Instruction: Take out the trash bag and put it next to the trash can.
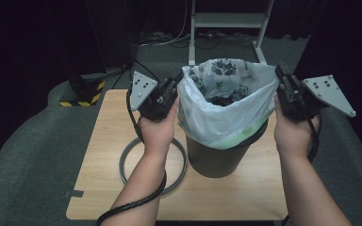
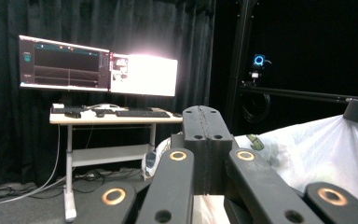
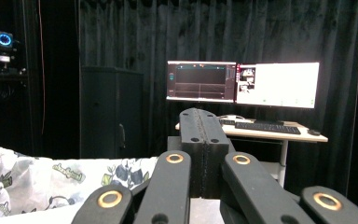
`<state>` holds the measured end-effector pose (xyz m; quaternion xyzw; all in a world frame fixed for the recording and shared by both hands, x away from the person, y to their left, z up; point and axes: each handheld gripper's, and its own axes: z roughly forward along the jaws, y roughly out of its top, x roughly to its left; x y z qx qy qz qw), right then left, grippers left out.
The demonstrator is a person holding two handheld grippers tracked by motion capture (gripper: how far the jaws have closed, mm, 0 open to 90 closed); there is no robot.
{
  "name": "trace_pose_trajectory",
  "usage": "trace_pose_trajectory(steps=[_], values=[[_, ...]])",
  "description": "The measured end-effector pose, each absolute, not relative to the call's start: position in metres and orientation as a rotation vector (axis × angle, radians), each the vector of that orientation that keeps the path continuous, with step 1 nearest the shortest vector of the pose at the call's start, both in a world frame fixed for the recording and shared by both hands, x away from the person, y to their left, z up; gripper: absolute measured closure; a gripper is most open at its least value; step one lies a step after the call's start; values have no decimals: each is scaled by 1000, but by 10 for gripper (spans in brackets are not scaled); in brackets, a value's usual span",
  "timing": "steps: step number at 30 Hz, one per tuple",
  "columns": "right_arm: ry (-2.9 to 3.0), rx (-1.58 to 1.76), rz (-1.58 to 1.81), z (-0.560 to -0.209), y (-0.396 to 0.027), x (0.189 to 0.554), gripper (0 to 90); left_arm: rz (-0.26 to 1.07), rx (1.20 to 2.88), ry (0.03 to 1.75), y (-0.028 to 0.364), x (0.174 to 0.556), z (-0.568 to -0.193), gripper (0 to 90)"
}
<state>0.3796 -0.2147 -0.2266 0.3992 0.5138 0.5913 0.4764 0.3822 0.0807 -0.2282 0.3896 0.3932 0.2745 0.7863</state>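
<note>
On the worktop (image 1: 103, 155) at the left lies a grey ring (image 1: 125, 162). Just beside the bag's left edge I hold my left tool (image 1: 172, 84), clenched with nothing between its jaws. At centre, the white printed bag (image 1: 221, 108) lines the dark bin (image 1: 217, 160). By its right edge, my right tool (image 1: 281, 75) is clenched too.

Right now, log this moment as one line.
left gripper: shut, at bag rim | right gripper: shut, at bag rim | bag: lining bin

One bin (image 1: 217, 157), one printed bag (image 1: 226, 108), one grey ring (image 1: 128, 155), two monitors (image 2: 64, 64), two tools (image 1: 167, 96)
</note>
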Motion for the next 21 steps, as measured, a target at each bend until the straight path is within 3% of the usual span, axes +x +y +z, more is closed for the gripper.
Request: trace_pose_trajectory(steps=[6, 13, 21], values=[[1221, 954, 1462, -212, -219, 380, 900, 591, 826, 833, 82, 383, -219, 900], [1236, 932, 1483, -216, -215, 371, 900, 577, 850, 832, 82, 375, -235, 900], [1341, 864, 1565, -232, -171, 332, 900, 550, 886, 866, 94, 354, -264, 900]])
